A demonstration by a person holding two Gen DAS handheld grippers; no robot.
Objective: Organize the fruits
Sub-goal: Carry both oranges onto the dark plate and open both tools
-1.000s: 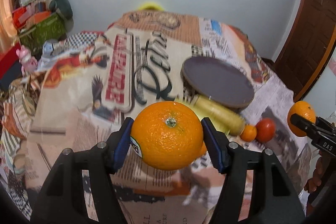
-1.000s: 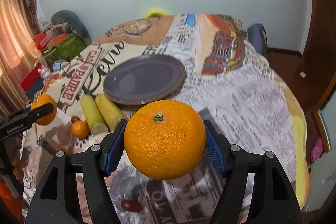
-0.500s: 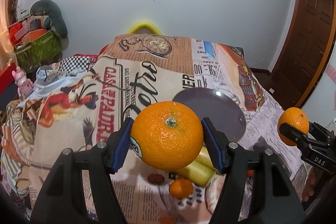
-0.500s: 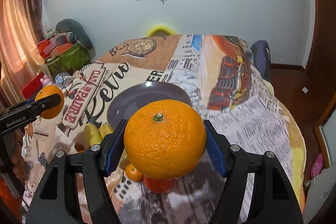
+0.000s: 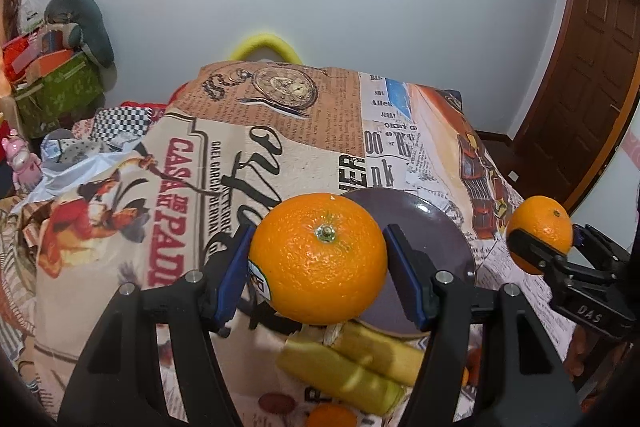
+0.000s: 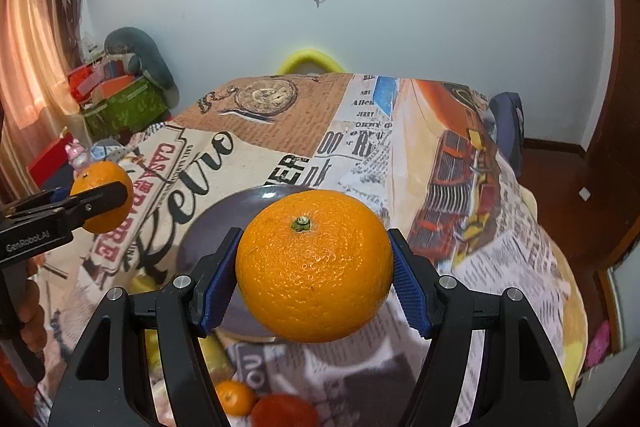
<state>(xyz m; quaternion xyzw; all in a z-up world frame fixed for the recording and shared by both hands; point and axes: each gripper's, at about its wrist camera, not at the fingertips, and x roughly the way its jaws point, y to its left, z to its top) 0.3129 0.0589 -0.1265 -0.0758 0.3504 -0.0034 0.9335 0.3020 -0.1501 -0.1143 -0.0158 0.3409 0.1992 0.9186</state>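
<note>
We carry two fruits above a table draped in a printed newspaper-and-poster cloth (image 5: 280, 115). Our left gripper (image 5: 318, 269) is closed about halfway, its blue pads pressed on both sides of a round orange with a sticker on its lower left (image 5: 318, 259). Our right gripper (image 6: 314, 273) is set the same way on a second round orange (image 6: 314, 271). Each fruit hangs clear of the cloth, with its green stem end facing up and toward the camera; being nearly spherical, neither shows a long axis.

Just beyond both oranges lies a round dark purple plate (image 5: 440, 227), bare on the part that we see. In the left view, two pale yellow-green cylindrical pieces (image 5: 352, 363) lie side by side near the plate's near rim, their long axes running from upper left to lower right. A small orange fruit (image 6: 234, 397) and a red round fruit (image 6: 282, 413) sit on the cloth at the near edge in the right view.

The far half of the cloth is open. The table's right edge drops toward a wooden door (image 5: 588, 87), and a heap of bags and boxes (image 5: 52, 75) stands off to the left.
</note>
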